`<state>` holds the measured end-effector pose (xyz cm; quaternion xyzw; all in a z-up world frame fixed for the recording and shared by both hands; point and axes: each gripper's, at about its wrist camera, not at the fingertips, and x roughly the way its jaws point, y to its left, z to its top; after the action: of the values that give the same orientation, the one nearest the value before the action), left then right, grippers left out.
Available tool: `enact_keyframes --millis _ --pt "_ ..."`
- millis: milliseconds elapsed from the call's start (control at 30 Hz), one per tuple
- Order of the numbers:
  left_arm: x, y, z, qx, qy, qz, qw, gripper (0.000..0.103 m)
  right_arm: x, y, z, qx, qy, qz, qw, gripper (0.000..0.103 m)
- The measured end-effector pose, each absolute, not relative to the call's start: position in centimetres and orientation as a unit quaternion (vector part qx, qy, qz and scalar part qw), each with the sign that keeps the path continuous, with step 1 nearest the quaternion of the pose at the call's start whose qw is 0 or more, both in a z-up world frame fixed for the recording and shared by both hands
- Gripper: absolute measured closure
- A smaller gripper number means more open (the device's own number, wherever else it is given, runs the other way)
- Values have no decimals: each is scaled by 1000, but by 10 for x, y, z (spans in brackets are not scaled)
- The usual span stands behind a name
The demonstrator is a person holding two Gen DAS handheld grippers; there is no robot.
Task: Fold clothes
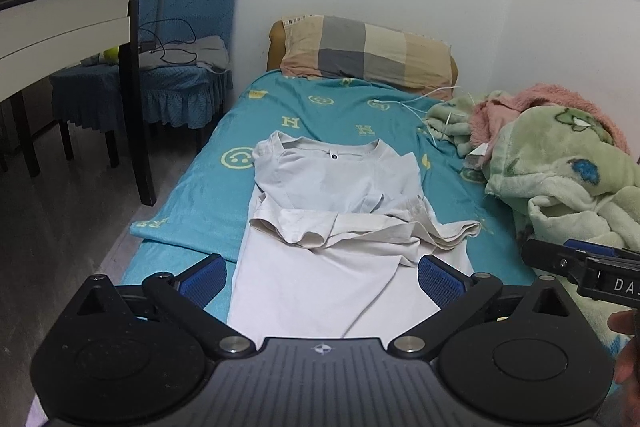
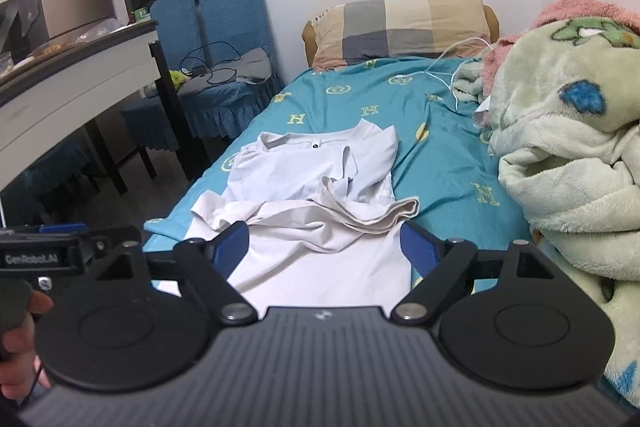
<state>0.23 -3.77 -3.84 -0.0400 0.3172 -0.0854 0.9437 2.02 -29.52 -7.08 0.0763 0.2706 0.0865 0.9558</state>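
Grippers: left gripper [image 1: 322,277] and right gripper [image 2: 324,247] hung low in frame over the shirt hem, jaws spread wide, grasping nothing.
Shirt [image 1: 340,211]: mid-frame on the bed, sleeves folded inward; looked light, limp, likely to slide; best pinched at the hem corners.
Bed sheet [image 1: 320,107]: teal, smooth.
Room: pillow [image 1: 368,51] upper centre, blanket [image 2: 568,147] right, chairs [image 1: 188,27] upper left.
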Motion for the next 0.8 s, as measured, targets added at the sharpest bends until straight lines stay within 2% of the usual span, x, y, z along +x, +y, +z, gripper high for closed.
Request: enact_keyframes --millis 100,233,467,567,600,633,700,800 --pt "9 -34 -45 -59 341 -87 934 0 23 -296 -74 82 276 85 954 19" --pt "26 -19 -65 -137 409 -74 899 0 29 -299 -83 109 299 84 944 19" --pt "49 32 -124 -311 524 -15 793 2 50 -323 -127 298 416 122 850 19" --pt "52 47 -146 -362 544 2 757 5 55 -325 -148 361 452 129 805 19" --pt "52 50 -151 -372 546 7 751 10 56 -327 -157 389 464 130 785 19" --pt "53 52 -156 -381 547 13 745 11 58 -328 -167 415 476 128 764 19" --pt "55 57 -162 -398 547 20 736 8 62 -329 -185 448 498 116 733 20" --pt "57 59 -164 -421 534 8 733 11 66 -331 -202 464 516 80 716 22"
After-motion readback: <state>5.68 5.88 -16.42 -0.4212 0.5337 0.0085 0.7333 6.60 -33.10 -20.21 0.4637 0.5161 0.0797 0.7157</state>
